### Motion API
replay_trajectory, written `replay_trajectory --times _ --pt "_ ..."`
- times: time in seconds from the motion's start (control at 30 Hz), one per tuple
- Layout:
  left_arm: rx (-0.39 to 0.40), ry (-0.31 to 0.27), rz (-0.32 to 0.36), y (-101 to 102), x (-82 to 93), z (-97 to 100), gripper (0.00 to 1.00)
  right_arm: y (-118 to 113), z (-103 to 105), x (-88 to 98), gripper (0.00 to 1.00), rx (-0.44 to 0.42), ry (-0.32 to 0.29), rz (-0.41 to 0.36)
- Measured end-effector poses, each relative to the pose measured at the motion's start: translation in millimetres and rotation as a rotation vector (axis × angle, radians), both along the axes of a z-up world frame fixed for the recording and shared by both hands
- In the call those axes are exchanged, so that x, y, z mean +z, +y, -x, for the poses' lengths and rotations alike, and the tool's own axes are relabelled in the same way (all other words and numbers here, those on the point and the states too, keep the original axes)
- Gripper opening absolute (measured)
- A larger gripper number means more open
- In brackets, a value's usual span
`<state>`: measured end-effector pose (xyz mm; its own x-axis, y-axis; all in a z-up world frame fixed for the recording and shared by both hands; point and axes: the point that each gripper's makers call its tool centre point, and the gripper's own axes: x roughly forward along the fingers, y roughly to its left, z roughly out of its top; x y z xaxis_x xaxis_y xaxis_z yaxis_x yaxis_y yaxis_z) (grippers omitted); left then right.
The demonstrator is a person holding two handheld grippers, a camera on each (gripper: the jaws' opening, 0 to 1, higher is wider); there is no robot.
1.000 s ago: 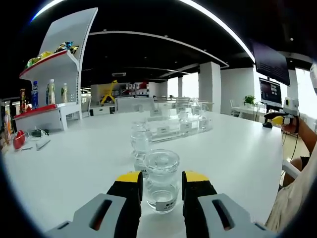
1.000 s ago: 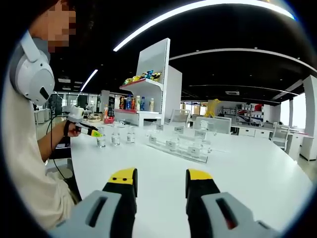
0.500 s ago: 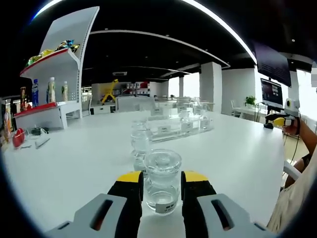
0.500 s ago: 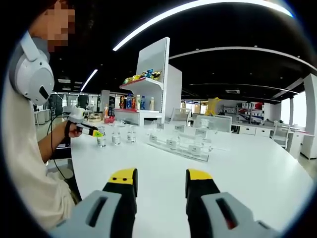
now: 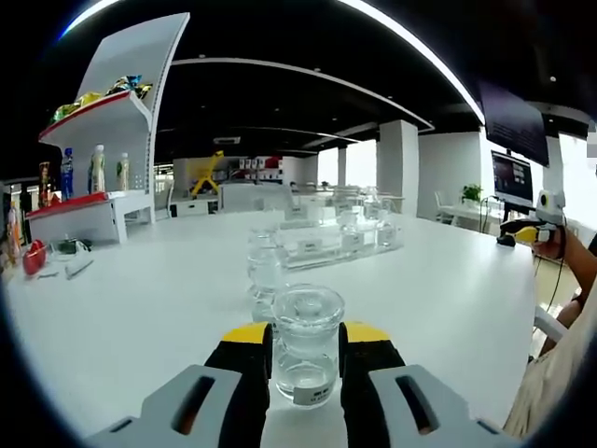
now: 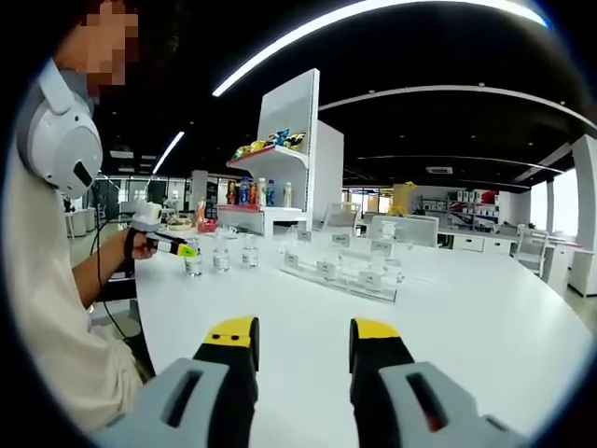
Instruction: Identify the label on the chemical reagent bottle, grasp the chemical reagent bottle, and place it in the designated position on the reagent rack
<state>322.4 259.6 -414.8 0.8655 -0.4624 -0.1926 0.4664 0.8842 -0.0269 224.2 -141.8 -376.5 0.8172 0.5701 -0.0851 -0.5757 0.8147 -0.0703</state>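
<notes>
We see a broad white glossy table carrying three clear glass reagent bottles in a row, a transparent acrylic reagent rack holding more small bottles, and nothing closer.

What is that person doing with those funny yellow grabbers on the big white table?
A person holds a grabber in each hand. The left gripper has its yellow-tipped jaws closed around a small clear glass bottle with a white label, standing on the white table. More clear bottles and a clear plastic rack wait behind it. The right gripper is open over bare table.
</notes>
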Motion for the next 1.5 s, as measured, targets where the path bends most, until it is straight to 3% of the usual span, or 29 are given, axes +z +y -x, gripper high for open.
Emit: replay_trajectory --times 0.77,0.97,1.5 --pt "-0.006 -0.039 -0.027 -1 3.5 0.5 0.24 -3 1 -6.1 0.37 -0.009 0.006 -0.021" --pt "0.010 -0.057 0.014 2 5.0 -1.8 0.23 -3 2 -9.8 0.36 -0.010 0.011 -0.028" --pt "0.039 -0.069 0.032 2 7.4 -0.9 0.21 -3 -2 -15.2 0.35 -0.009 0.017 -0.026"
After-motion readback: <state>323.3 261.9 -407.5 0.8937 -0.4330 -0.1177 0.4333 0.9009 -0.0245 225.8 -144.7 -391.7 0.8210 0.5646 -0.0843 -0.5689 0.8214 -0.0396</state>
